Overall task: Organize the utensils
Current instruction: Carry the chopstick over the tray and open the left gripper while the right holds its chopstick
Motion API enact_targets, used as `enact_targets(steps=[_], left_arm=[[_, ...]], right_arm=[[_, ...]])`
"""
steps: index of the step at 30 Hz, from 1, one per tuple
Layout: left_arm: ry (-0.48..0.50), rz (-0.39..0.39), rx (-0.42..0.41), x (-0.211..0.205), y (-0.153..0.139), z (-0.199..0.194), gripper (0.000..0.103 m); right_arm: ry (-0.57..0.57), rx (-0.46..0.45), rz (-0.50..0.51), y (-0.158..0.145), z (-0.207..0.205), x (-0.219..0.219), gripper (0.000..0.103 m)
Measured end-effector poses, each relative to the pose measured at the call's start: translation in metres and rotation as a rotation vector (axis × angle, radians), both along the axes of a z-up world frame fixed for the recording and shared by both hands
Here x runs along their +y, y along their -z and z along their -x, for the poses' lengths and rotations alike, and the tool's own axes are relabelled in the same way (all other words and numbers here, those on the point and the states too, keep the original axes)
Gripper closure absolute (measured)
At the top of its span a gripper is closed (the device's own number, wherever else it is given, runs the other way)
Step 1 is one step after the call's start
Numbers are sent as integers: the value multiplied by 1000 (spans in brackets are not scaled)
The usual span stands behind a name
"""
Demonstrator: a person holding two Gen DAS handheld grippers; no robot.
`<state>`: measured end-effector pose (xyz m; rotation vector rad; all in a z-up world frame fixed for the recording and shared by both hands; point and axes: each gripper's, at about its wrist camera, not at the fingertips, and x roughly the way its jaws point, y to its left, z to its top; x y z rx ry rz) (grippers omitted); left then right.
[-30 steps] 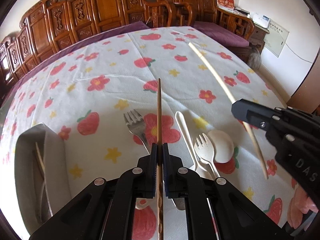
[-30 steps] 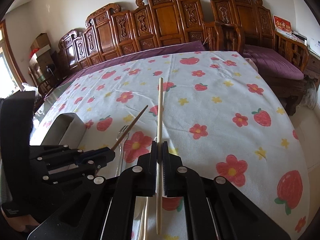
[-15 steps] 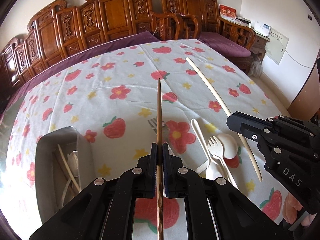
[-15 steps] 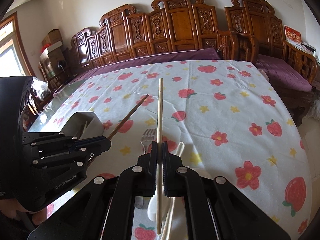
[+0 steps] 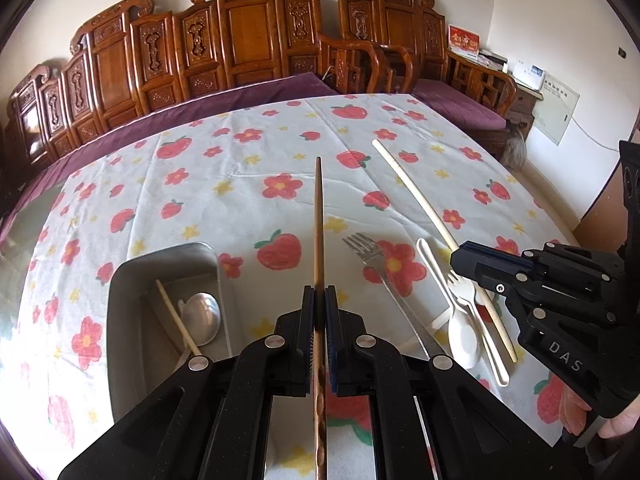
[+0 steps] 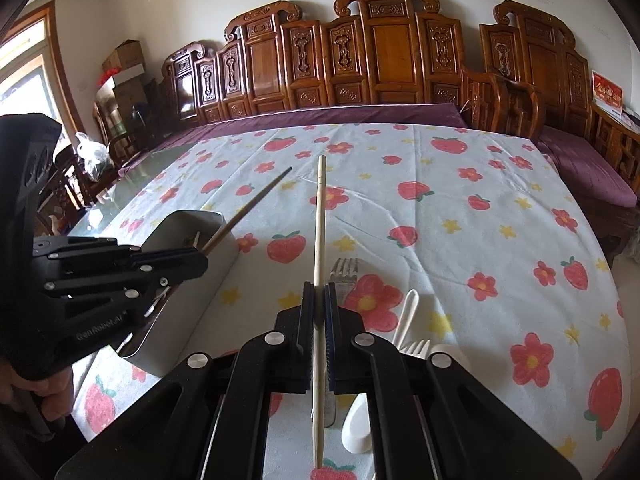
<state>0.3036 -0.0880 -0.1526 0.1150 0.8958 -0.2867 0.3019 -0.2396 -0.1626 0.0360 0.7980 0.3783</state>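
Note:
My left gripper (image 5: 319,292) is shut on a dark brown chopstick (image 5: 319,220) that points away over the table. My right gripper (image 6: 319,290) is shut on a pale chopstick (image 6: 320,216); in the left wrist view that gripper (image 5: 466,256) hangs at the right with the pale chopstick (image 5: 412,192) slanting up and left. A metal bin (image 5: 124,320) at lower left holds a metal spoon (image 5: 202,316) and a thin chopstick (image 5: 176,316). On the cloth lie a metal fork (image 5: 366,254), a white plastic fork (image 5: 460,292) and a white spoon (image 5: 464,336).
A strawberry-and-flower tablecloth (image 5: 240,184) covers the table. Carved wooden benches with purple cushions (image 5: 248,48) line the far side and the right. A hand (image 5: 616,424) grips the right tool. Boxes and a bag stand by a window (image 6: 24,76) at the left.
Both grippers have pulled back and risen with their chopsticks held. The metal bin has come further into the left wrist view, and the utensils on the cloth now sit lower right.

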Motion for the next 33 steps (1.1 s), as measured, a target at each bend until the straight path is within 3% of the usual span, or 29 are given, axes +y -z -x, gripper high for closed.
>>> enact_targets(steps=[20,33], left_arm=[[-65,-31,-10,79,7,9,99],[-104,-10,48,108,38,5,99]], right_arm=[[-35,17,32,13,0,21,97],[-64,48,71,29,-5,41,97]])
